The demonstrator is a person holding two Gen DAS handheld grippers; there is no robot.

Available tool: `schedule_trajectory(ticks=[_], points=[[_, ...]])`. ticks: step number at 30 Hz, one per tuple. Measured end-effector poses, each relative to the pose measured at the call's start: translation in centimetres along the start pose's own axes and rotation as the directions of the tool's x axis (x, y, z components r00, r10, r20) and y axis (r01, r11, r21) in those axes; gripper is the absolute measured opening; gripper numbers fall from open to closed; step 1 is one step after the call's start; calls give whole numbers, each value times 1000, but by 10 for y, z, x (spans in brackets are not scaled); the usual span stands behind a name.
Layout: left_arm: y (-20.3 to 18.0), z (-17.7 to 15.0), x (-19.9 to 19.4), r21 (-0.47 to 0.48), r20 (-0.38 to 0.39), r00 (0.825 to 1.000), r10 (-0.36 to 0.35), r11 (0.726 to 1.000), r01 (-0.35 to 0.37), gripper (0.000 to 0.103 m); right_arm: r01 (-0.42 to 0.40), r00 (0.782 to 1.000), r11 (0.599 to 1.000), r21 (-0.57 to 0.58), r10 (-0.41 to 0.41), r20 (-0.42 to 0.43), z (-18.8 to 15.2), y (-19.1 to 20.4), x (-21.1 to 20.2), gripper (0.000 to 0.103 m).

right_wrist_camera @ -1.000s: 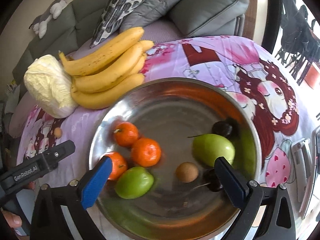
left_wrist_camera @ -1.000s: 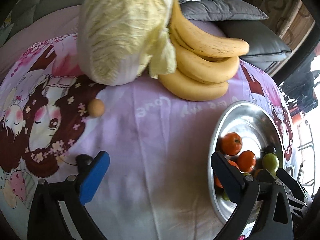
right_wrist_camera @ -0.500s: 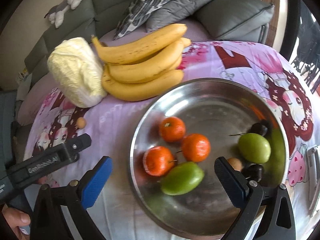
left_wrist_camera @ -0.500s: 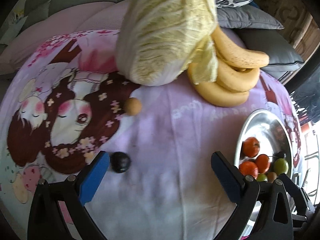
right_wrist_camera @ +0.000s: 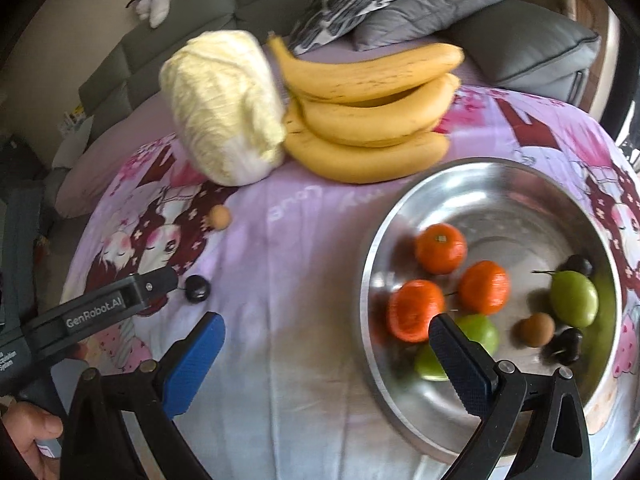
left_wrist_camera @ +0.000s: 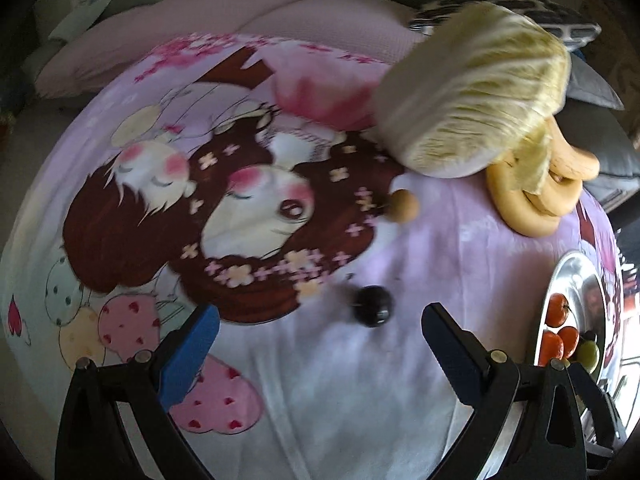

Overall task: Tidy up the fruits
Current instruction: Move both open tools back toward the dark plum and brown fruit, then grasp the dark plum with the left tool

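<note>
A dark cherry point(left_wrist_camera: 374, 306) lies on the purple cartoon cloth, just ahead of my open, empty left gripper point(left_wrist_camera: 320, 344); it also shows in the right wrist view point(right_wrist_camera: 197, 288), beside the left gripper's finger point(right_wrist_camera: 152, 284). A small tan fruit point(left_wrist_camera: 402, 206) point(right_wrist_camera: 220, 216) lies farther back near the cabbage. A steel bowl point(right_wrist_camera: 376, 240) point(left_wrist_camera: 560, 280) holds three oranges point(right_wrist_camera: 440, 248), green fruits point(right_wrist_camera: 574, 298), a brown fruit point(right_wrist_camera: 536, 330) and dark cherries point(right_wrist_camera: 564, 346). My right gripper point(right_wrist_camera: 326, 354) is open and empty over the bowl's left rim.
A napa cabbage point(right_wrist_camera: 224, 104) point(left_wrist_camera: 476, 96) and a bunch of bananas point(right_wrist_camera: 372, 108) point(left_wrist_camera: 536, 200) lie at the back of the cloth. Grey cushions point(right_wrist_camera: 520, 40) and a sofa stand behind. A person's hand point(right_wrist_camera: 28, 436) holds the left gripper.
The left gripper has swung left, bringing the dark cherry between its fingers' line. The right gripper has drawn back and left from over the bowl, so the bowl sits further right.
</note>
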State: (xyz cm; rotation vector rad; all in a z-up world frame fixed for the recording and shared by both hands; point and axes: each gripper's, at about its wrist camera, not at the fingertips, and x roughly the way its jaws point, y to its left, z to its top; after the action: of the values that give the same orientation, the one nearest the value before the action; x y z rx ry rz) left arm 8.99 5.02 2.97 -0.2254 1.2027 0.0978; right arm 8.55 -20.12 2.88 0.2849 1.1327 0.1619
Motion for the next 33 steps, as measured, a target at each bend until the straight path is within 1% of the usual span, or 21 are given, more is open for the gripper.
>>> schedule_trajectory(ticks=[2,5,7,9,12,14,16,17,19,21,23,25,28,30,33], points=[[8,-1,2,-20,-15,1000,-9,1000,9,101,-19,1000,1000,-12,19,-6,0,9,3,103],[13,-5,6,-22,-28,1000,-5,1000,4,101,-49,999,998,-34,48,-19,-2,21,8,103],[17,-6,10,-35,-42,999,-33,999,32,101,-67,997,996,-54,66,-28,-4,30,11,103],[18,-6,11,-44,-49,997,-56,998,53,101,-75,997,994,-74,72,-38,-7,37,14,103],[13,-6,14,-25,-49,996,-69,997,68,98,-66,997,992,-106,61,-52,-11,45,19,102],[6,-6,18,-6,-64,994,-83,997,83,90,-63,997,991,-115,57,-57,-12,46,21,100],[1,-4,25,1,-81,991,-102,995,102,85,-59,997,991,-123,52,-57,-12,47,21,96],[-1,-4,27,2,-90,989,-115,993,116,79,-55,997,991,-125,49,-55,-12,47,22,94],[-5,-2,28,3,-93,985,-142,990,143,71,-46,998,990,-134,39,-50,-10,46,23,92],[-10,1,27,12,-86,985,-152,988,153,68,-36,999,989,-141,30,-43,-6,47,25,89],[-14,5,28,20,-85,983,-163,986,165,58,-41,999,989,-144,35,-40,-4,46,27,82],[-18,8,31,22,-89,980,-176,984,179,56,-37,999,988,-148,32,-39,-3,45,27,81],[-25,11,37,28,-102,978,-181,983,184,55,-30,999,988,-148,25,-36,-4,44,27,81],[-30,19,45,23,-116,974,-195,980,199,55,-29,999,989,-145,24,-33,-4,42,26,81],[-37,22,52,26,-129,969,-212,976,217,48,-26,999,989,-144,22,-28,-4,43,25,81]])
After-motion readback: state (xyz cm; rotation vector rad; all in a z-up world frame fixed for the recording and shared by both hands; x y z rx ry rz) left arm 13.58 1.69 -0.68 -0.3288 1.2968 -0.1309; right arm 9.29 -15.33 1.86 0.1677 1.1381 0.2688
